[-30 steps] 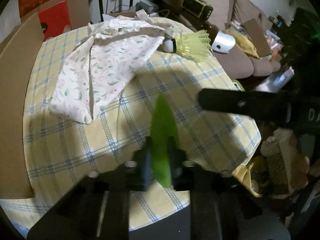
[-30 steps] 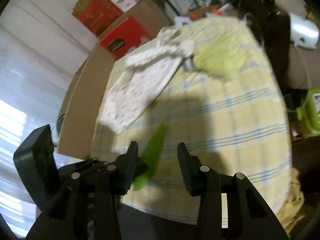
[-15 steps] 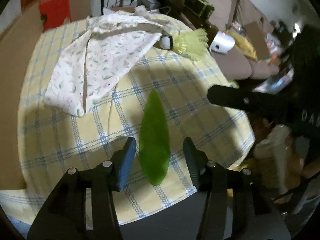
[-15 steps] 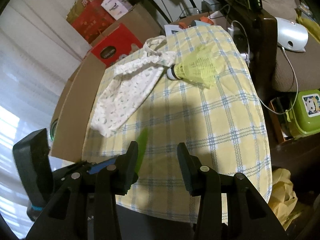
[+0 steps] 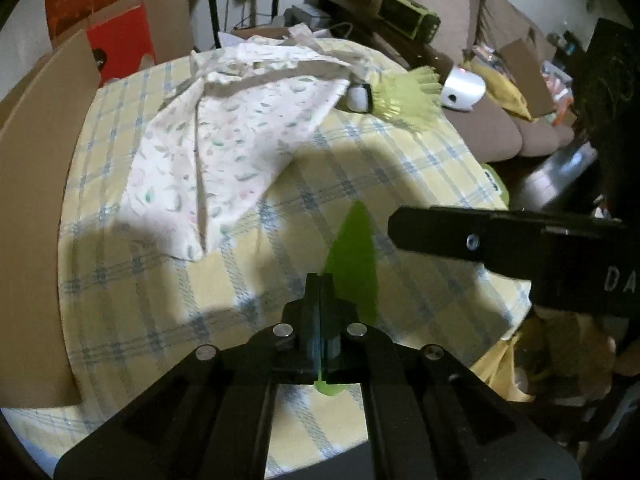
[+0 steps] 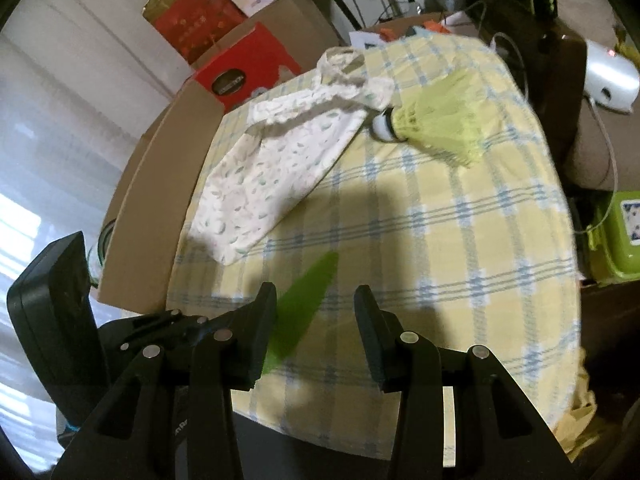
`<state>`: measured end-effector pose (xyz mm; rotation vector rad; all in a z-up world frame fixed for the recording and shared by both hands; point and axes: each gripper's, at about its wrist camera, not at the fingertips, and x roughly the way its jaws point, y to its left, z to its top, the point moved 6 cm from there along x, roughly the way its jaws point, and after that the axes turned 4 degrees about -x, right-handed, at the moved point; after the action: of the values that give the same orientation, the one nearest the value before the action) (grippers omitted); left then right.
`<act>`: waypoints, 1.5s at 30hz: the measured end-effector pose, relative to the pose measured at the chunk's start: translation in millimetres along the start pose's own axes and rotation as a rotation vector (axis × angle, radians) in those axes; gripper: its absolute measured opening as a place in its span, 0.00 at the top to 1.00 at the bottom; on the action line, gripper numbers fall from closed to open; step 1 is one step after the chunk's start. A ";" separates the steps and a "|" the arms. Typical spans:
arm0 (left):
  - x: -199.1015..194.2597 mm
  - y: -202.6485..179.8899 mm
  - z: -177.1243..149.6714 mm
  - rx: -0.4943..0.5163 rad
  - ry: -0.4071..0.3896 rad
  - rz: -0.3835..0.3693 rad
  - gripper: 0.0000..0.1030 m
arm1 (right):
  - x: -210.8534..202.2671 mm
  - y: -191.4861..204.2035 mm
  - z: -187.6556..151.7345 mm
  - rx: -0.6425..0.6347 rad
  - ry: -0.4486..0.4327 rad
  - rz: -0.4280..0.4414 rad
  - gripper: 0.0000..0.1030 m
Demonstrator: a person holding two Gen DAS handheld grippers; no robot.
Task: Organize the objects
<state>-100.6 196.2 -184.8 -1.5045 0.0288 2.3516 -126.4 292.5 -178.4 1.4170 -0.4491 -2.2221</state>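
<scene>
A flat green leaf-shaped piece [image 5: 354,256] sticks up from my left gripper [image 5: 320,284], whose jaws are closed on its edge above the yellow checked tablecloth [image 5: 160,312]. The same green piece [image 6: 300,312] shows in the right wrist view beside my right gripper [image 6: 316,300], which is open and empty. A white floral cloth bag [image 5: 224,148] lies at the far left of the table. A large yellow-green shuttlecock [image 5: 396,98] lies at the far edge; it also shows in the right wrist view [image 6: 436,124].
A tall cardboard sheet [image 5: 28,200] stands along the table's left side, with red boxes [image 5: 120,46] behind it. A sofa with a white device [image 5: 464,90] and clutter lies beyond the table's right edge. A green container [image 6: 616,236] sits below right.
My left gripper was shut on the green piece, opened half a second ago, and has shut on it again. The right gripper stays open beside it.
</scene>
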 end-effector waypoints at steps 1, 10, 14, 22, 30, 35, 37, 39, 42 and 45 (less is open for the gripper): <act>0.9 2.6 1.9 0.000 -0.005 0.003 1.00 | 2.4 1.1 1.0 -0.001 0.002 0.003 0.59; -21.9 18.4 -2.7 -0.026 0.028 -0.087 0.95 | 20.1 6.1 14.3 -0.063 0.028 -0.073 0.59; -33.8 12.1 -16.4 0.005 0.053 -0.114 0.84 | 25.6 6.7 14.2 -0.080 0.038 -0.093 0.59; -24.5 -4.4 -40.8 0.065 0.109 -0.104 0.86 | 30.2 6.2 21.6 -0.097 0.040 -0.117 0.63; -20.0 -1.5 -34.3 0.068 0.098 -0.096 0.93 | 37.8 3.5 38.1 -0.140 0.034 -0.102 0.62; -18.5 3.8 -28.0 0.061 0.098 -0.109 0.92 | 34.1 -0.7 37.8 -0.140 0.047 -0.097 0.62; -19.7 3.2 -25.9 0.063 0.097 -0.109 0.92 | 28.7 -6.4 39.2 -0.095 0.031 -0.037 0.62; -20.3 3.3 -25.8 0.067 0.094 -0.110 0.92 | 24.7 -12.2 41.0 -0.051 0.021 0.016 0.62; -19.4 3.3 -24.7 0.064 0.091 -0.114 0.92 | 19.3 -16.7 43.0 -0.017 0.007 0.093 0.62; -19.4 1.6 -24.7 0.061 0.090 -0.115 0.92 | 17.5 -23.3 40.3 0.010 0.007 0.108 0.62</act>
<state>-72.1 184.4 -178.7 -1.5392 0.0348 2.1730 -174.2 303.6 -186.7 1.3722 -0.5221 -2.1318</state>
